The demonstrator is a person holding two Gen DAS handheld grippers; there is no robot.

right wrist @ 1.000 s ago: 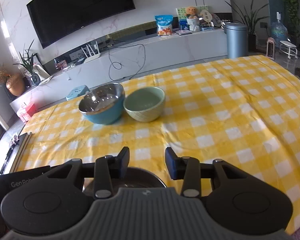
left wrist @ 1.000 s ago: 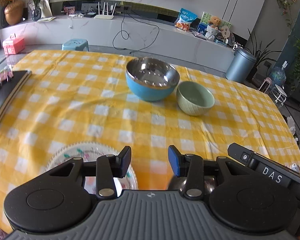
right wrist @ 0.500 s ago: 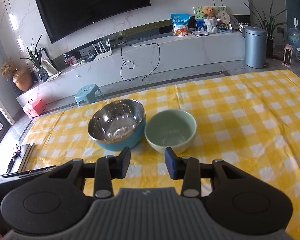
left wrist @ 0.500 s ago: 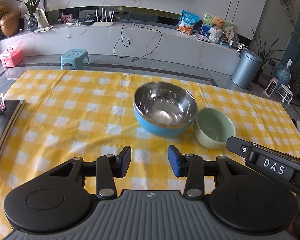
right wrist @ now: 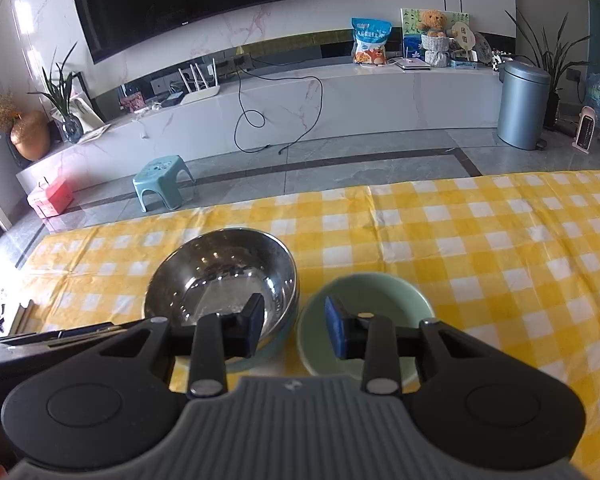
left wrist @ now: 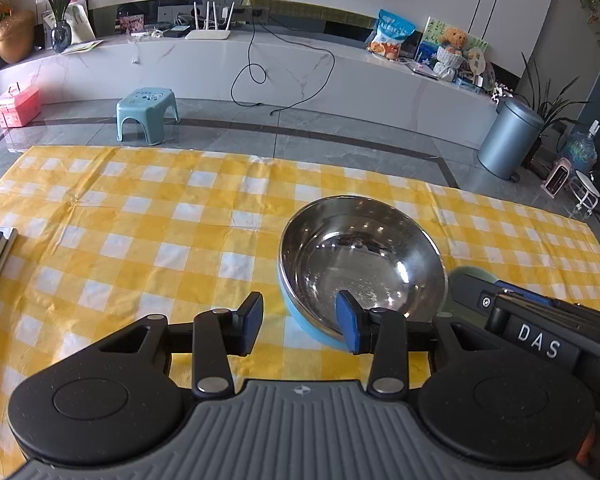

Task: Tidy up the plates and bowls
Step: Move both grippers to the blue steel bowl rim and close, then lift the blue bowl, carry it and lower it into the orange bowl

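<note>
Gripper pair, left (left wrist: pixel 298 328) and right (right wrist: pixel 294 330), both spread, I have advanced onto steel bowl (left wrist: pixel 360 264) and green bowl (right wrist: pixel 364 320) for stacking.

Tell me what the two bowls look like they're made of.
Larger bowl: polished steel inside, judging by mirror-like reflections; light blue outer shell, possibly plastic or enamel. Green bowl: looks like glazed ceramic, with a thick rim and soft, even sheen, though plastic can't be excluded.
</note>
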